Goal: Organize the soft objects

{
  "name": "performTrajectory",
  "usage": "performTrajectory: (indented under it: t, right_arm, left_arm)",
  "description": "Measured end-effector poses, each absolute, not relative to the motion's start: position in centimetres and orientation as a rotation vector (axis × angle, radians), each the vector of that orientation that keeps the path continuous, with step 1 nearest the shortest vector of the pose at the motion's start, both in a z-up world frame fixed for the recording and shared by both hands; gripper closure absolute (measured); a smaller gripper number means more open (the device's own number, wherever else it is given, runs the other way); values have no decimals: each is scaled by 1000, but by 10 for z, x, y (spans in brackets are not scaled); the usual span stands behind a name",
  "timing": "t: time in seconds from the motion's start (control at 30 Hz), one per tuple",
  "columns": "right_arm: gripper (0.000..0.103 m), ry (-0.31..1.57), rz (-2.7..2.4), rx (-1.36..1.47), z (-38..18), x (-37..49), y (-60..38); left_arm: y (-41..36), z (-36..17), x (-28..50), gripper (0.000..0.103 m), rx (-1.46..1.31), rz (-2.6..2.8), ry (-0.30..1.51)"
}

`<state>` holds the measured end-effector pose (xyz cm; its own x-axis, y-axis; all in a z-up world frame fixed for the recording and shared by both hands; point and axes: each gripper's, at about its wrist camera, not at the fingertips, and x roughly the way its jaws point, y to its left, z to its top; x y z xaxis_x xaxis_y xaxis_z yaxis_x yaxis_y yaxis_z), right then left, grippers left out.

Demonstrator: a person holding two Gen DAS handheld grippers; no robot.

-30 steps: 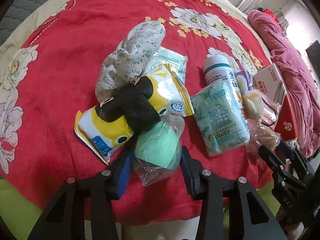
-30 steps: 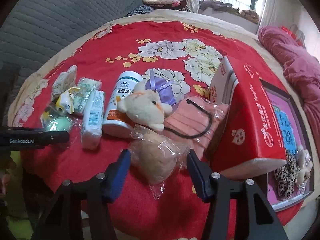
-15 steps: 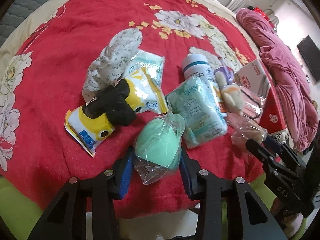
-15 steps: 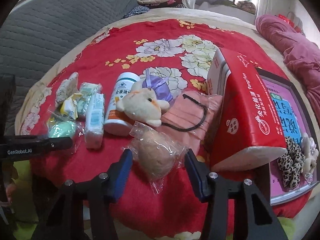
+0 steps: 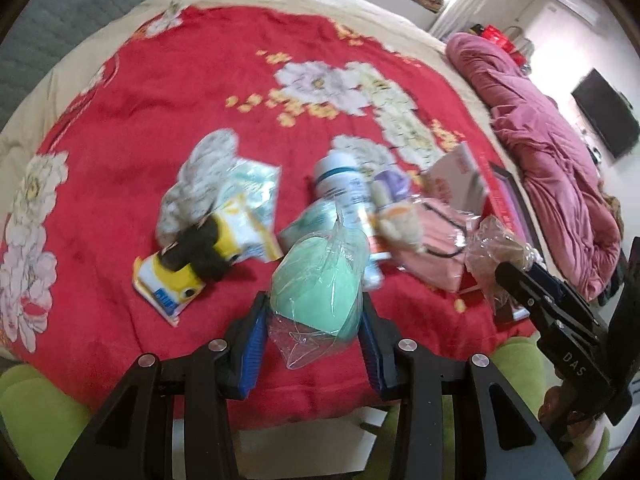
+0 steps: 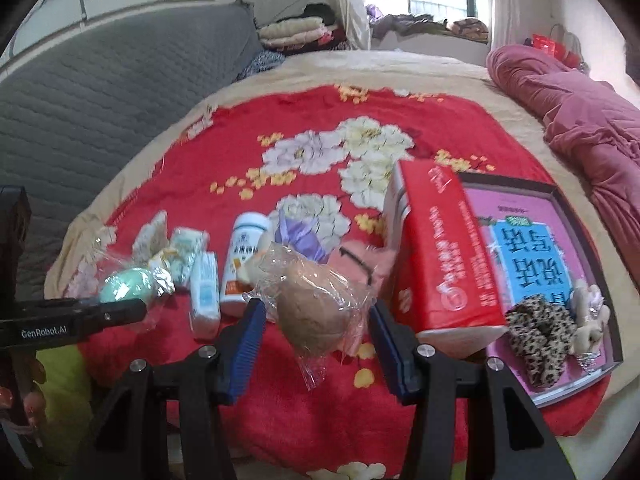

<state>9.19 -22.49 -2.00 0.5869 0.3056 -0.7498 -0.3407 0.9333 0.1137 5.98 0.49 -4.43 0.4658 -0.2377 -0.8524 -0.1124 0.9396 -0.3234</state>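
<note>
My left gripper (image 5: 314, 316) is shut on a green sponge in a clear plastic bag (image 5: 316, 280) and holds it lifted above the red floral blanket (image 5: 160, 92). My right gripper (image 6: 316, 326) is shut on a tan sponge in a clear bag (image 6: 316, 312), also lifted off the bed. In the right wrist view the green sponge (image 6: 124, 286) and left gripper (image 6: 80, 316) show at the left. In the left wrist view the tan sponge (image 5: 496, 248) and right gripper (image 5: 532, 292) show at the right.
On the blanket lie a floral cloth (image 5: 200, 176), a yellow packet with a black item (image 5: 192, 264), a tissue pack (image 6: 204, 292), a white bottle (image 6: 244, 260), a plush toy (image 5: 400, 224) and a pink mask pack (image 5: 436, 252). A red box (image 6: 440, 256) leans on a tray (image 6: 560, 392) holding a leopard scrunchie (image 6: 540, 332).
Both grippers have risen and pulled back from the bed, carrying the green and tan bagged sponges up off the blanket. The other things stay in place.
</note>
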Motion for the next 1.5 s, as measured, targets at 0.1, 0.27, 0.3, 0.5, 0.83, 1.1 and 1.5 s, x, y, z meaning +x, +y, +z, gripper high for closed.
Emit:
performTrajectory:
  t: [0.1,0.27,0.3,0.5,0.83,1.1,1.5]
  right_arm:
    - [50,839,360,-20,-6,87,-237]
    - [50,788,327,34,17,81,-264]
    - [50,774,316,47,22,80,-272]
    - [50,728,238,80,41,77,-311]
    - [50,694,98,156,55,73,-376]
    - [50,671,-1,197,61,68,-420]
    - [50,661,-55,236,58,73,-462]
  left_arm:
    - [-10,-28,60,60,-332,-110,1066]
    - [-41,-1,67,60,-284,-165,1021]
    - [-47,3,69,60,-274,-177,1014]
    - [-86,24,82,60,-225,-246,982]
    - [-149,51,92,60,-163,-365,942]
    - [-200,59,104,60,-131,-446,932]
    - [-276,38,131,60,-61,-526,985]
